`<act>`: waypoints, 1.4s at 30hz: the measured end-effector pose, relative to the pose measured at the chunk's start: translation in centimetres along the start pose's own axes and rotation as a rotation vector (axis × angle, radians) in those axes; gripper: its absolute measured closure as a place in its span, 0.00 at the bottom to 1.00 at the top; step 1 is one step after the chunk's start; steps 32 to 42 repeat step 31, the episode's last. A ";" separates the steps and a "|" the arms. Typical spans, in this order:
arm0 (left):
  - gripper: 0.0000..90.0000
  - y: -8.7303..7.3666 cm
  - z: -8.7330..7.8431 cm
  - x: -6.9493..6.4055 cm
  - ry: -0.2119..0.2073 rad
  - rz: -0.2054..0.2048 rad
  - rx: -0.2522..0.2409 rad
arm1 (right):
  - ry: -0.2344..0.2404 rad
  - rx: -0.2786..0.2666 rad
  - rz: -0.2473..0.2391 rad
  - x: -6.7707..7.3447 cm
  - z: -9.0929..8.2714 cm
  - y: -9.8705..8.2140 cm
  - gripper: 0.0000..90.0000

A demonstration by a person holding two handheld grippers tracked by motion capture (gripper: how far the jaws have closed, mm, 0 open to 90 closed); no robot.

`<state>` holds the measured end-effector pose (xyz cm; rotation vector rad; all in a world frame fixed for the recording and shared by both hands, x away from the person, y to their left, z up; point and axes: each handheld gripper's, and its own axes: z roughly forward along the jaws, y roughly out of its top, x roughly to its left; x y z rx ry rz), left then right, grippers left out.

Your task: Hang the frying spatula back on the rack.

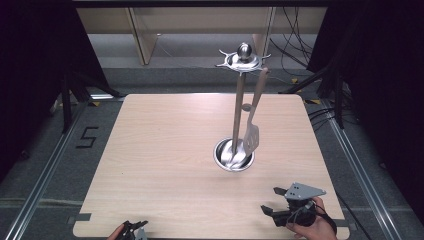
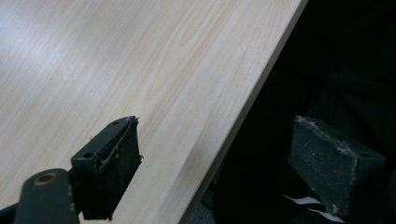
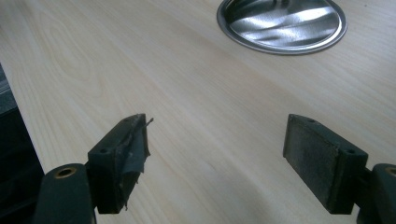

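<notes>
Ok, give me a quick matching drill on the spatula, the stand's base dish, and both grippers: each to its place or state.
Things:
1. spatula
2. base dish
3. right gripper
4. left gripper

Places or states:
A. at the table's near left edge
B. hanging from the stand's top ring
C. open, empty, at the near right corner
D. resting on the table, mid-right

Pairs: 1-B, 2-D, 3-C, 4-A

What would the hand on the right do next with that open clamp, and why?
Probably draw the right gripper back toward the near table edge. Its jaws stand wide open with nothing between them, the slotted spatula already hangs from the utensil stand, and the left gripper sits open at the near edge.
</notes>
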<state>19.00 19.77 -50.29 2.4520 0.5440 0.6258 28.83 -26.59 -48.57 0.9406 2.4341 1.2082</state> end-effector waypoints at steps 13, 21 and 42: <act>0.17 0.0 0.0 0.0 -0.010 -0.002 0.000 | -0.032 0.009 -0.005 0.9 -0.5 -0.9 0.25; 0.17 0.0 -0.1 0.0 0.011 0.000 0.002 | -0.030 -0.002 -0.006 1.3 -1.0 -1.2 0.25; 0.17 0.0 0.0 0.0 0.005 -0.001 0.002 | -0.036 -0.004 0.002 1.2 -1.2 -1.5 0.25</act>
